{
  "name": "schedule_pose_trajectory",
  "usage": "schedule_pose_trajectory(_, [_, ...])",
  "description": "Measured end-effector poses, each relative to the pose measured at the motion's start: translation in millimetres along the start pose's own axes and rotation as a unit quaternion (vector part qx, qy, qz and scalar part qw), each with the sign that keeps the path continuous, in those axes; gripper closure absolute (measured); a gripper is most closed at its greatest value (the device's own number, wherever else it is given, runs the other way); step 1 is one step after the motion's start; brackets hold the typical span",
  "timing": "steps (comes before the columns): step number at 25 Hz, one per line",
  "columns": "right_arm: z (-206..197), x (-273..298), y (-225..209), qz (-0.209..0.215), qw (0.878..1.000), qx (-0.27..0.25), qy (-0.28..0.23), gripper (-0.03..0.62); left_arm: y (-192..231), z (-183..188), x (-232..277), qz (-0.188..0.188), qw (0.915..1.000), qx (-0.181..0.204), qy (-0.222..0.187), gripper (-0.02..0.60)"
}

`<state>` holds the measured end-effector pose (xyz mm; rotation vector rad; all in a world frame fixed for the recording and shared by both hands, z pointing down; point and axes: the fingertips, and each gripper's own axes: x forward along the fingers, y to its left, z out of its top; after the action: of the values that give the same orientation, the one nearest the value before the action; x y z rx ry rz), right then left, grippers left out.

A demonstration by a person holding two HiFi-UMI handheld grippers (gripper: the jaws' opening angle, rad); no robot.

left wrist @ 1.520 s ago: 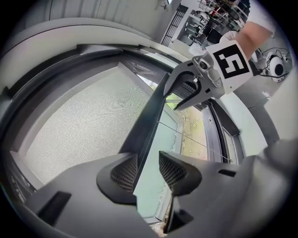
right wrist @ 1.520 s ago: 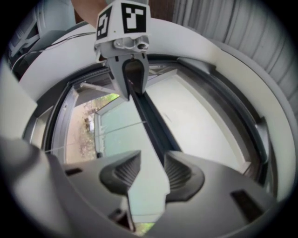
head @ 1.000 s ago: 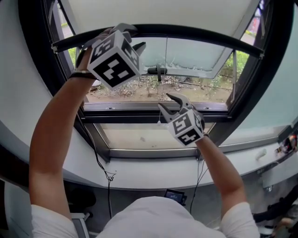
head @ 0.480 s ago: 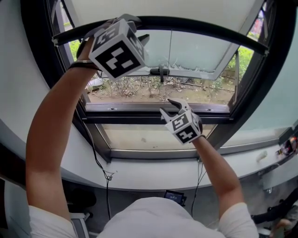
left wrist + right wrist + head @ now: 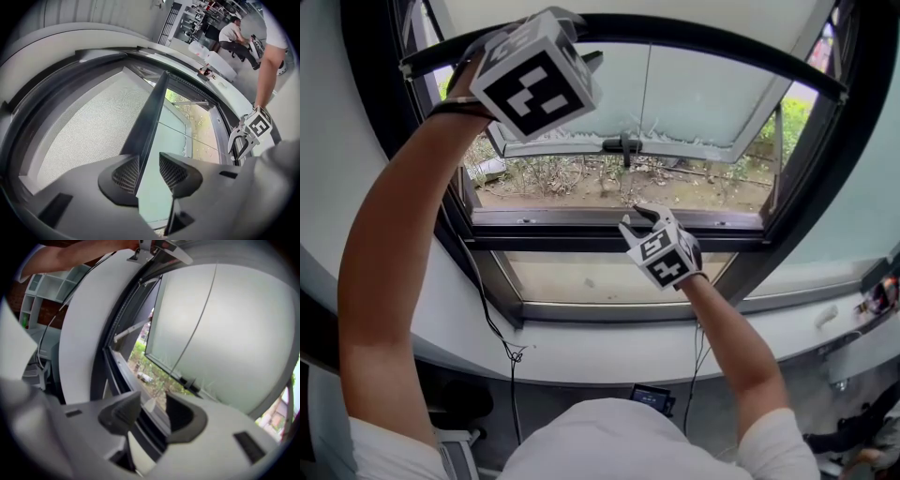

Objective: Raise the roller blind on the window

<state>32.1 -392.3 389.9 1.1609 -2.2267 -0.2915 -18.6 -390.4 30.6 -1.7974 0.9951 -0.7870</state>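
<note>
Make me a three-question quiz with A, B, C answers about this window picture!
1. Where is the left gripper? A on the sill. B up at the blind's bottom bar. C down by the floor.
2. What colour is that bar? A red. B yellow. C black.
3. The frosted window pane is: A swung open. B shut tight. C lying on the floor.
Answers: B, the bar runs between its jaws; C, it looks black in the head view; A, the ground shows beneath its tilted-out lower edge.
</note>
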Motion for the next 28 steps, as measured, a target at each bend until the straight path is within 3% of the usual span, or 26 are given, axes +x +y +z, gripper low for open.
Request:
schedule_pose_trajectory(11, [0, 5, -1, -0.005, 1.000, -0.002, 0.007, 0.430, 7, 3, -2, -0.004, 0.9999, 0.010, 0.007, 0.437])
schedule_pose_trajectory(16, [-1, 5, 1, -0.003, 1.000, 0.003, 0.006, 0.508, 16, 6, -3, 0.004, 0.9999, 0.012, 0.007, 0.437])
schedule_pose_trajectory(28, [1, -17, -6, -0.015, 0.999, 0.030, -0.022, 0.517, 24, 10, -4, 0.017, 0.9998, 0.001, 0.003, 0.437])
